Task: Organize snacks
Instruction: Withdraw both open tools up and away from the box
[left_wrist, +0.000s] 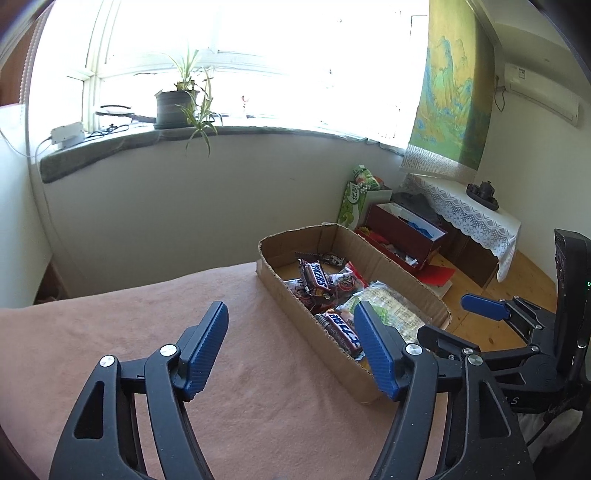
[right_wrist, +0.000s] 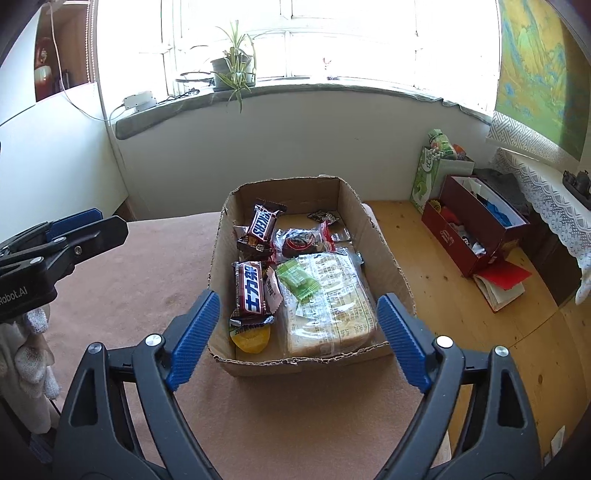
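A shallow cardboard box (right_wrist: 221, 236) sits on a pink cloth-covered table (right_wrist: 147, 266) and holds snacks: two Snickers bars (right_wrist: 261, 227) (right_wrist: 252, 291), a large bagged bread loaf (right_wrist: 332, 306), a green sachet (right_wrist: 297, 278), a yellow jelly cup (right_wrist: 251, 339) and dark wrapped cakes (right_wrist: 301, 240). My right gripper (right_wrist: 297, 332) is open and empty, just in front of the box's near end. My left gripper (left_wrist: 291, 347) is open and empty, left of the box (left_wrist: 280, 291). The right gripper also shows in the left wrist view (left_wrist: 480, 308).
Table edge runs right of the box; wooden floor (right_wrist: 443, 280) lies beyond. On the floor stand a red box (right_wrist: 476, 229), a green bag (right_wrist: 428, 173) and a lace-covered low table (right_wrist: 546, 192). A windowsill with a potted plant (right_wrist: 232, 66) is behind.
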